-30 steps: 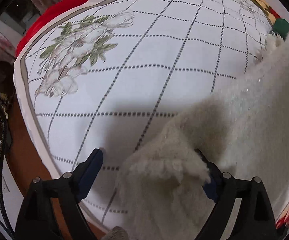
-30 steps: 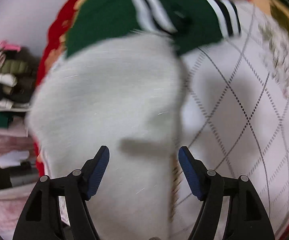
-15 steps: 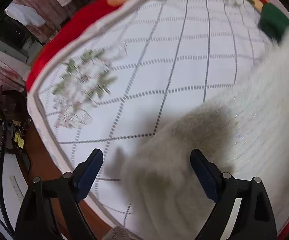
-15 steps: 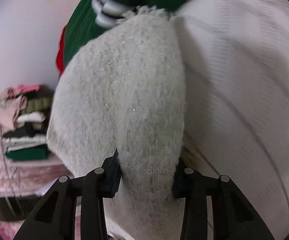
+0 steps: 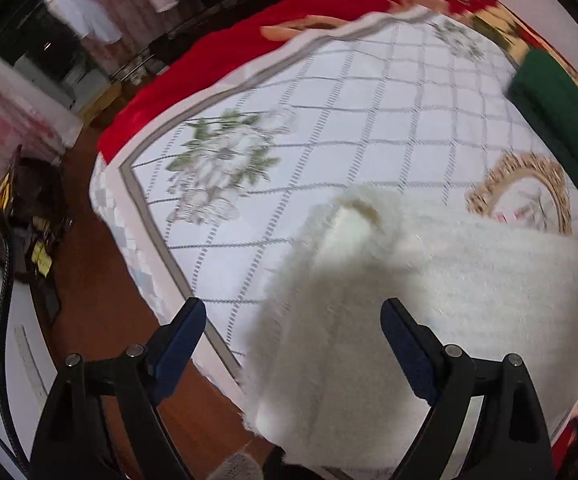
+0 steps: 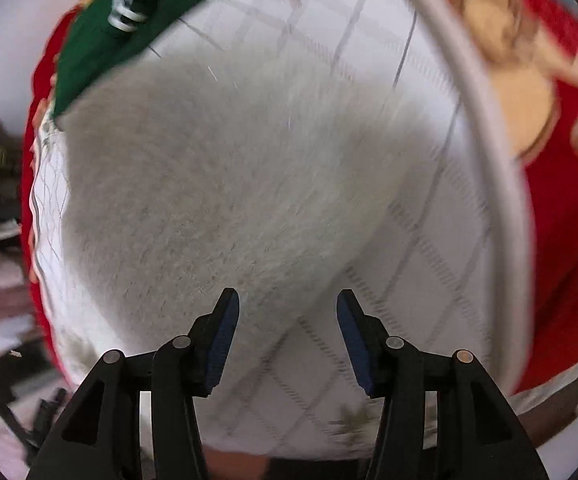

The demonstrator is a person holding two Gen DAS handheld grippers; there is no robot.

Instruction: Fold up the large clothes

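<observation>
The fluffy white garment point(image 5: 429, 280) lay below the wide-open, empty left gripper point(image 5: 293, 336). The right gripper point(image 6: 285, 328), jaws just reopening, held nothing; the garment lay ahead. Risk: its overhanging edge could slide off the checked bedspread point(image 5: 329, 128) towards the wooden floor point(image 5: 101, 292).
</observation>
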